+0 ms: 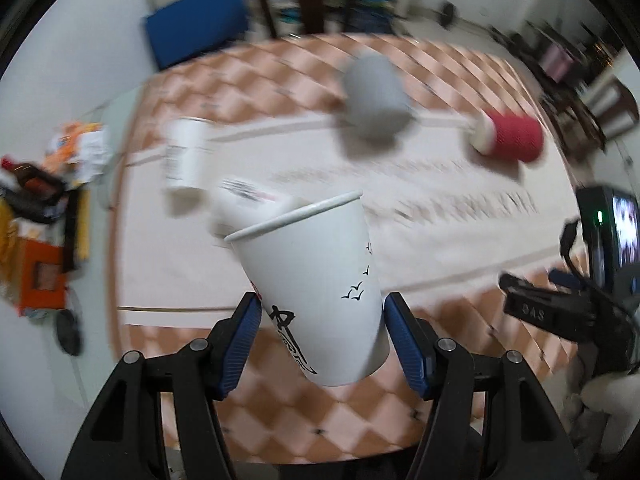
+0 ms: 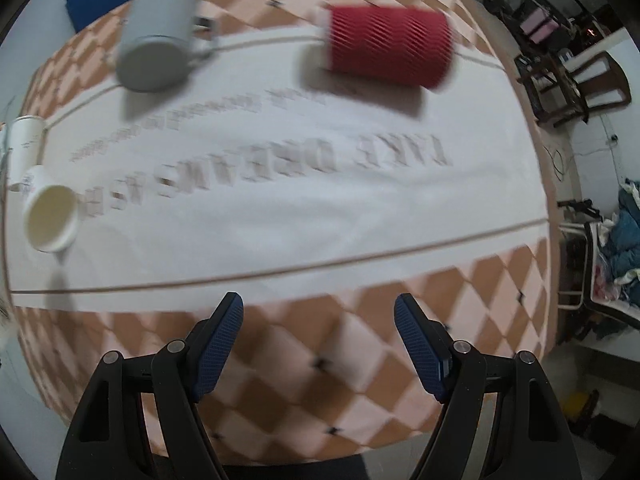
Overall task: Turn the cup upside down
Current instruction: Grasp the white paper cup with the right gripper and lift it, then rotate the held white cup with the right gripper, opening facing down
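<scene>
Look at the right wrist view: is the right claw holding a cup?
No. The right claw is open with nothing between its fingers, above the checkered tablecloth.

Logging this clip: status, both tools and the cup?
Left tool shut on white paper cup, tilted, rim up. Right tool open, empty. Red cup, grey mug beyond.

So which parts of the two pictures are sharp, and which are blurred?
Left wrist view: the white paper cup in the left claw is sharp, while the grey mug, the red cup and the tablecloth are smeared by motion. Right wrist view: the open right claw is sharp and the tablecloth lettering is blurred; fisheye distortion bends the table edge.
</scene>
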`<act>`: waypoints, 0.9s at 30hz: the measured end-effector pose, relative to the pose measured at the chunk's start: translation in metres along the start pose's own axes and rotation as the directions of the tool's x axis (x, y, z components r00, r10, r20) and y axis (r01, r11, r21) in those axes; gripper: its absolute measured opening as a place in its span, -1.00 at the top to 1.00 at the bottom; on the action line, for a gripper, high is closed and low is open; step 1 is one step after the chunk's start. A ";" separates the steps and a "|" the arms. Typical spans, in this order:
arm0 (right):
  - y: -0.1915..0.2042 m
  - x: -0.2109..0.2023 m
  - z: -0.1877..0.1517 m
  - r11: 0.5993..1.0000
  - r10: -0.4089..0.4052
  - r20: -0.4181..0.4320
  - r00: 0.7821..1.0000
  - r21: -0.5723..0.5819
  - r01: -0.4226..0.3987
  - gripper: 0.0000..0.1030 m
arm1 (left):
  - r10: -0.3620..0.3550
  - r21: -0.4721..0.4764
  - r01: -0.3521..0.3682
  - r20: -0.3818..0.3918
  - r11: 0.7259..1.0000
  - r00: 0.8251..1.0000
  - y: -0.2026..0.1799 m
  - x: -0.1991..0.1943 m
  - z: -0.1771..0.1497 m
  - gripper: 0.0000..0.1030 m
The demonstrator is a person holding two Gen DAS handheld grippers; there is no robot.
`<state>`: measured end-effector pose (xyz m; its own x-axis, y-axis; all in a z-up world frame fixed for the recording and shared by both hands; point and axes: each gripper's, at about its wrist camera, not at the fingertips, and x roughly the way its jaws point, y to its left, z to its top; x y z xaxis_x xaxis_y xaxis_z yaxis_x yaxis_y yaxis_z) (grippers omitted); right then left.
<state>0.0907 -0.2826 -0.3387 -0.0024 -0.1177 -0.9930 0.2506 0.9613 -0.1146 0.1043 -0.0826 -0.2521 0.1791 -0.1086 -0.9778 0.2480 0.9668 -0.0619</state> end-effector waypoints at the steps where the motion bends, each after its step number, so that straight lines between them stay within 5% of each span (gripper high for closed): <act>1: -0.014 0.006 -0.004 1.000 -0.007 -0.009 1.000 0.010 0.007 -0.54 | -0.016 0.015 0.016 -0.013 1.000 1.000 -0.013 0.008 -0.002 -0.18; 9: -0.083 0.037 -0.021 0.995 -0.032 -0.053 0.998 0.090 0.037 -0.54 | -0.048 0.135 0.066 -0.129 0.989 0.990 -0.091 0.081 -0.008 -0.18; 22: -0.129 0.049 -0.031 0.988 -0.013 -0.069 0.998 0.150 0.024 -0.54 | -0.070 0.094 0.086 -0.155 0.992 0.985 -0.107 0.109 0.003 -0.24; 27: -0.130 0.047 -0.026 0.989 -0.012 -0.064 0.998 0.144 0.021 -0.54 | -0.101 0.044 0.108 -0.144 0.993 0.984 -0.101 0.110 0.009 -0.77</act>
<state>0.0326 -0.4070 -0.3707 -0.0674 -0.1132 -0.9913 0.3872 0.9127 -0.1306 0.1071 -0.1945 -0.3517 0.0143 -0.1709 -0.9852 0.3075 0.9383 -0.1583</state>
